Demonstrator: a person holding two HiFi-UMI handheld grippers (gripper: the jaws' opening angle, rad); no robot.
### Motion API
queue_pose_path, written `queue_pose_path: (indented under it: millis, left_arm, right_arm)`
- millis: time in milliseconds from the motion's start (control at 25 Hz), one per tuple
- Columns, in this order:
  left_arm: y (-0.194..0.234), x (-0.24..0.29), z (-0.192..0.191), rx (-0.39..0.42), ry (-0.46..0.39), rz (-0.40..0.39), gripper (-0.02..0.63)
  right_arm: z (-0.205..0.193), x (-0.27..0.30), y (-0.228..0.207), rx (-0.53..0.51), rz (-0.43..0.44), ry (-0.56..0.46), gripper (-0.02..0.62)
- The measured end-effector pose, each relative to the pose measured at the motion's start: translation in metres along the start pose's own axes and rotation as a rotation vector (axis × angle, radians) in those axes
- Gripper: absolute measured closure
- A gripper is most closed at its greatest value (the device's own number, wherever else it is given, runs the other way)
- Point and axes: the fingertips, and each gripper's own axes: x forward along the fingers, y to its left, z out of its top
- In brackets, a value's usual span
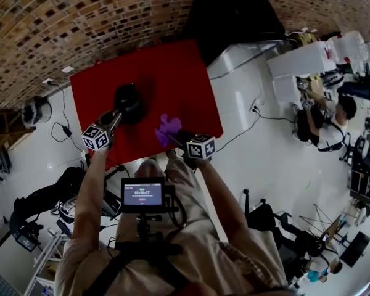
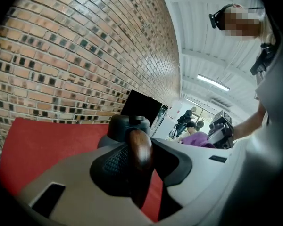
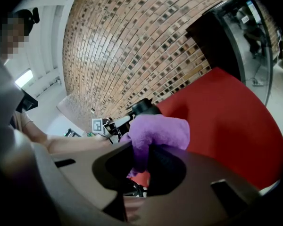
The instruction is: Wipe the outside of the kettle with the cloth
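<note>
So the left gripper [image 2: 137,160] clamped the kettle [image 2: 127,125] by its handle [image 2: 140,144], the right gripper [image 3: 146,160] pinched the cloth [image 3: 159,128], kettle up ahead-left of those fingers [image 3: 167,167].

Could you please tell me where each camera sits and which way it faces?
Head view: on the person's head, steeply down at red table, kettle, purple cloth; left arm, right arm show.
Left gripper view: on left gripper, along jaws shut on kettle's wooden handle, toward brick wall; right arm shows.
Right gripper view: on right gripper, along jaws shut on cloth, toward kettle; left arm shows.
All three share the kettle.
</note>
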Motion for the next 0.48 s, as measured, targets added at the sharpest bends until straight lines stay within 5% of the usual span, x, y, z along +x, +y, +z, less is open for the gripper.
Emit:
queue_pose_path:
  millis: [480]
  left_arm:
    - [-0.023,-0.031,-0.065,0.165,0.202,0.058,0.482]
  right_arm:
    - [0.001,0.01,0.004,0.007,0.033,0.026,0.518]
